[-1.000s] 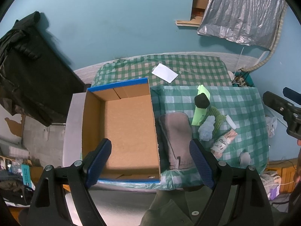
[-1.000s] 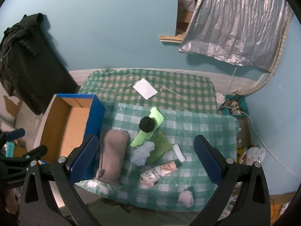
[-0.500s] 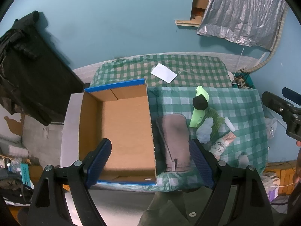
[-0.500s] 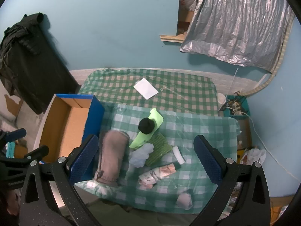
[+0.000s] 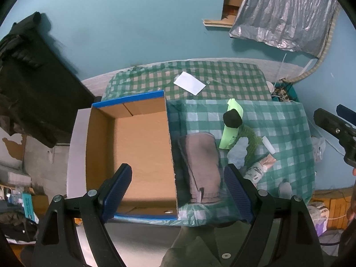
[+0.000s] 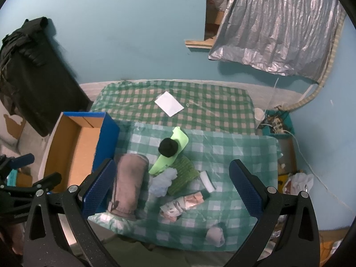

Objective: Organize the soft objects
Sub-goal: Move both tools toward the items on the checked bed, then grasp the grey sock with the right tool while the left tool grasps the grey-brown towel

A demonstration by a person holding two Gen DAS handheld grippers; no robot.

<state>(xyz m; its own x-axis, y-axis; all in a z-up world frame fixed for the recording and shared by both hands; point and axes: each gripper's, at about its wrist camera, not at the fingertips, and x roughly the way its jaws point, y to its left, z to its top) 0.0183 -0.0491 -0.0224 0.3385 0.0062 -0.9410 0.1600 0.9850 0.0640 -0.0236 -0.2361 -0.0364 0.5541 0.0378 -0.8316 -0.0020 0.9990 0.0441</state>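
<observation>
**Inspector:** Status of the grippers?

**Assistant:** Left gripper (image 5: 175, 187) and right gripper (image 6: 172, 188) both hang high above the table, jaws spread wide, nothing between them.

**Inspector:** Step in hand?

**Assistant:** I judge it the opening approach. The cardboard box (image 5: 133, 146) holds nothing, and every soft item lies outside it.

**Inspector:** Locations?

**Assistant:** The folded brown cloth (image 6: 129, 184) lies just beside the box. Beyond the cloth from the box sits the pile: black ball (image 6: 168, 148) on the lime-green piece (image 6: 165, 162), dark green cloth (image 6: 183, 175), pale blue wad (image 6: 163, 182). The grey sock (image 6: 215, 235) lies well apart.

**Inspector:** Next move?

**Assistant:** Probably a descent onto the brown cloth, jaws straddling its fold.

**Inspector:** Anything obscured?

**Assistant:** The printed bundle (image 6: 182, 203) is too blurred to identify, and the pile's overlaps hide its lower edges.
</observation>
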